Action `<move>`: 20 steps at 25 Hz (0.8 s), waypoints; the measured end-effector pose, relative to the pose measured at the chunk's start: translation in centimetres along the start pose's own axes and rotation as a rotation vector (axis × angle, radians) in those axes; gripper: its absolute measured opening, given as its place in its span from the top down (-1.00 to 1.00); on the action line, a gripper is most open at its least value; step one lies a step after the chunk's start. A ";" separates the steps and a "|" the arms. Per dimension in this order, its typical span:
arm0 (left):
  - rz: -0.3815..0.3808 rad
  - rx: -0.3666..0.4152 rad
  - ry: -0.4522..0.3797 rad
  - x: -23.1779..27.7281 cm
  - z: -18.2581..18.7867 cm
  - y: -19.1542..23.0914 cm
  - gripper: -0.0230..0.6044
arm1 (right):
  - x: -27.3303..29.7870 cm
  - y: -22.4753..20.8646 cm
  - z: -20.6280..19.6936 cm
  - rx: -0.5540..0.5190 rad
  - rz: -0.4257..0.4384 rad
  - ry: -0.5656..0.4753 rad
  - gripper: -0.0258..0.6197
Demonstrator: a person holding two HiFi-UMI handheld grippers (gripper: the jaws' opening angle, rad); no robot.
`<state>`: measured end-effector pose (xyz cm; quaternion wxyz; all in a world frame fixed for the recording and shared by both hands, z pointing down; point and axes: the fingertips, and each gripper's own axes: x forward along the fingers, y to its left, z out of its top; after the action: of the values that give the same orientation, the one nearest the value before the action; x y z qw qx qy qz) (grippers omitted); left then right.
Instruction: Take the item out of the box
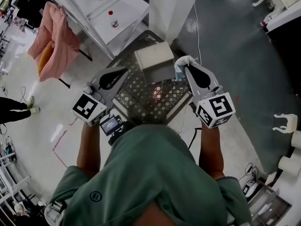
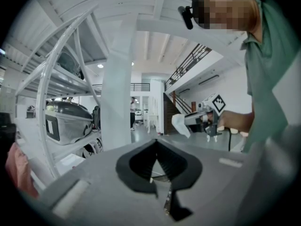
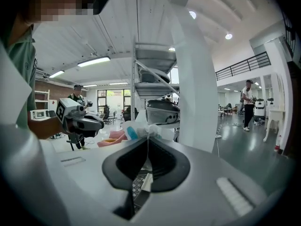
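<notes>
A cream box point(image 1: 154, 60) sits at the far end of a black lattice crate point(image 1: 146, 100) in front of the person. Just right of the box, my right gripper point(image 1: 187, 68) is shut on a white packet with a blue patch point(image 1: 180, 66), held up off the crate. The same packet point(image 3: 140, 130) shows above the right gripper point(image 3: 147, 138). In the left gripper view it hangs as a white flap point(image 2: 180, 125). My left gripper point(image 1: 123, 72) hovers left of the box. Its jaws meet with nothing between them point(image 2: 156, 141).
A white pillar point(image 1: 171, 8) rises right behind the crate, and a white shelf rack point(image 1: 113, 18) with a small red-capped bottle point(image 1: 113, 20) stands far left. A pink cloth point(image 1: 54, 36) hangs at the left. White parts point(image 1: 284, 121) lie on the floor at the right.
</notes>
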<state>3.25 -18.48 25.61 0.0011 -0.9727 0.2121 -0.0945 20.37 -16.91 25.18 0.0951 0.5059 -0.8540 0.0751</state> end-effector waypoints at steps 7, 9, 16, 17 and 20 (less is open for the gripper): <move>-0.005 -0.010 -0.016 0.1 0.2 0.7 0.92 | 0.6 0.1 1.5 0.010 0.009 -0.032 0.88; 0.000 -0.020 -0.018 0.0 0.2 0.7 0.92 | 0.5 0.2 1.7 0.012 0.011 -0.041 0.88; 0.006 -0.026 -0.020 -0.4 0.0 0.9 0.92 | 0.4 0.5 2.1 0.016 0.031 -0.076 0.88; 0.006 -0.027 -0.019 -0.3 0.0 1.0 0.92 | 0.5 0.4 2.1 0.019 0.032 -0.076 0.88; 0.016 -0.030 -0.009 -0.3 -0.2 1.2 0.92 | 0.4 0.4 1.9 0.024 0.033 -0.074 0.88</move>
<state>2.47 -19.40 25.66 -0.0118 -0.9712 0.2214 -0.0869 19.68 -17.54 23.44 0.0563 0.4955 -0.8641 0.0681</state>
